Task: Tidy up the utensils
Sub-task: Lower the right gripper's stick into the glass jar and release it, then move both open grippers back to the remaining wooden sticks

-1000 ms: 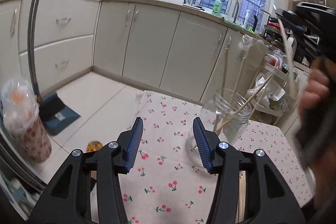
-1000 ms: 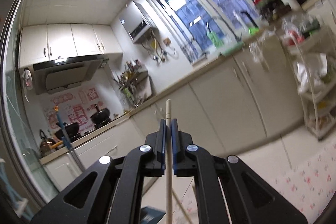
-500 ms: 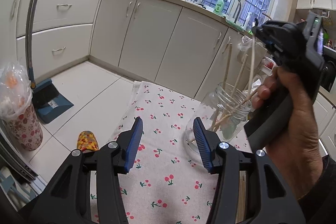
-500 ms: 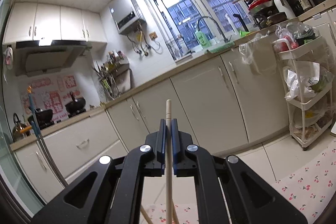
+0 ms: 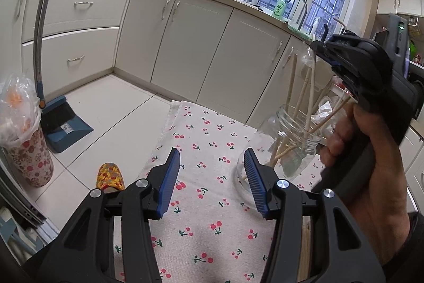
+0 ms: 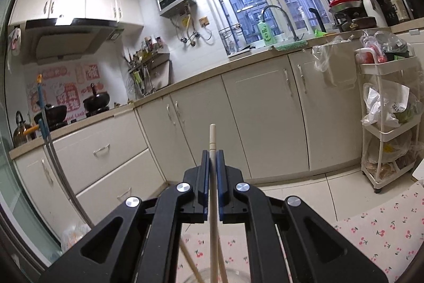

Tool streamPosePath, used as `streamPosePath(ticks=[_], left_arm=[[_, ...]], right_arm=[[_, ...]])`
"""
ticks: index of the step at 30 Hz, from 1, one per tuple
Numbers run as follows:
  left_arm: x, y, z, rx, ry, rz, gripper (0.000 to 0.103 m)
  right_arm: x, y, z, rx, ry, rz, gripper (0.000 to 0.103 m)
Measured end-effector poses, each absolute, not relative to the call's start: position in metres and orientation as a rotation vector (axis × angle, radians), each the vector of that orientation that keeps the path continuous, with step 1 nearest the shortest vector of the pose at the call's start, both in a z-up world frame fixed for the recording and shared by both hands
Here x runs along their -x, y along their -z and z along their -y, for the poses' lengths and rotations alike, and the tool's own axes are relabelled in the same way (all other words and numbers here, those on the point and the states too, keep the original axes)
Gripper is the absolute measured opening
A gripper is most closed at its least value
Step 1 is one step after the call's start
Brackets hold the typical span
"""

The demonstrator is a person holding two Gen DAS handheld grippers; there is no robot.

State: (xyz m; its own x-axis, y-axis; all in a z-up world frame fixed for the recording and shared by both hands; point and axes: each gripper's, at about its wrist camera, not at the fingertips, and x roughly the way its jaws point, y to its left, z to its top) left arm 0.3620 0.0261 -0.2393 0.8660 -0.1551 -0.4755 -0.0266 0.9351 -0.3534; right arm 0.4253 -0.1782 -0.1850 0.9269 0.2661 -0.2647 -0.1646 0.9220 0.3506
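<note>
A clear glass jar (image 5: 288, 139) stands on the cherry-print cloth (image 5: 201, 203) with several wooden chopsticks (image 5: 291, 81) leaning in it. My right gripper (image 5: 319, 49), held by a hand (image 5: 371, 163), hovers above the jar's right side, shut on a pale chopstick (image 5: 312, 86) that hangs upright into the jar mouth. In the right wrist view the same chopstick (image 6: 212, 139) sticks up between the closed pads of the right gripper (image 6: 212, 158), with the jar rim (image 6: 220, 276) just below. My left gripper (image 5: 212, 177) stands open and empty, low over the cloth, left of the jar.
On the floor to the left are a blue dustpan with a broom (image 5: 66, 123), a lined floral bin (image 5: 26, 150) and a patterned slipper (image 5: 110, 175). Cream cabinets (image 5: 201, 49) run behind. A white trolley (image 6: 384, 123) with bags stands at the right.
The right gripper with its hand came in from the right edge, moved over the jar and sank, lowering the pale chopstick into the jar mouth. The left gripper stayed open in place.
</note>
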Motion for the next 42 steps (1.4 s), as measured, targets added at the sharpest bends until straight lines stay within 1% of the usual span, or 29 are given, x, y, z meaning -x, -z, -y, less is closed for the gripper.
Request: streamPosePath(ticks=[6, 7, 8, 9, 14, 15, 17, 18, 19, 21, 22, 23, 25, 32, 42], left_arm=[[-0.364, 0.241, -0.027, 0.370, 0.063, -0.533, 0.050], [-0.364, 0.242, -0.028, 0.370, 0.062, -0.534, 0.050], [-0.365, 0.242, -0.028, 0.368, 0.060, -0.535, 0.051], [-0.365, 0.242, -0.027, 0.366, 0.060, -0.537, 0.052], [-0.367, 0.241, -0.022, 0.352, 0.070, -0.563, 0.053], [-0.367, 0.240, -0.021, 0.349, 0.075, -0.569, 0.053], [-0.364, 0.237, -0.019, 0.339, 0.090, -0.584, 0.057], [-0.364, 0.235, -0.016, 0.328, 0.101, -0.594, 0.060], [-0.363, 0.233, -0.012, 0.312, 0.113, -0.607, 0.062], [-0.363, 0.230, -0.001, 0.279, 0.163, -0.645, 0.063], [-0.363, 0.230, 0.008, 0.251, 0.189, -0.675, 0.065], [-0.365, 0.232, 0.017, 0.219, 0.209, -0.706, 0.066], [-0.368, 0.237, 0.036, 0.168, 0.254, -0.767, 0.066], [-0.364, 0.258, 0.093, -0.032, 0.328, -0.885, 0.066], [-0.368, 0.272, 0.115, -0.124, 0.315, -0.955, 0.066]], right_arm=[[-0.406, 0.189, 0.175, -0.271, -0.249, -0.349, 0.007], [-0.402, 0.189, 0.177, -0.265, -0.249, -0.351, 0.017], [-0.399, 0.188, 0.179, -0.266, -0.251, -0.350, 0.031], [-0.396, 0.186, 0.182, -0.267, -0.251, -0.349, 0.033], [-0.362, 0.162, 0.206, -0.263, -0.258, -0.322, 0.034], [-0.352, 0.159, 0.213, -0.263, -0.248, -0.321, 0.037], [-0.325, 0.163, 0.235, -0.277, -0.204, -0.383, 0.040], [-0.317, 0.169, 0.240, -0.276, -0.195, -0.415, 0.040], [-0.306, 0.182, 0.247, -0.263, -0.182, -0.488, 0.040], [-0.290, 0.211, 0.255, -0.238, -0.172, -0.630, 0.040], [-0.282, 0.232, 0.260, -0.243, -0.167, -0.714, 0.038], [-0.276, 0.247, 0.265, -0.258, -0.159, -0.772, 0.035], [-0.265, 0.271, 0.275, -0.291, -0.142, -0.861, 0.033], [-0.240, 0.285, 0.292, -0.359, -0.112, -0.884, 0.033], [-0.234, 0.281, 0.301, -0.389, -0.121, -0.864, 0.033]])
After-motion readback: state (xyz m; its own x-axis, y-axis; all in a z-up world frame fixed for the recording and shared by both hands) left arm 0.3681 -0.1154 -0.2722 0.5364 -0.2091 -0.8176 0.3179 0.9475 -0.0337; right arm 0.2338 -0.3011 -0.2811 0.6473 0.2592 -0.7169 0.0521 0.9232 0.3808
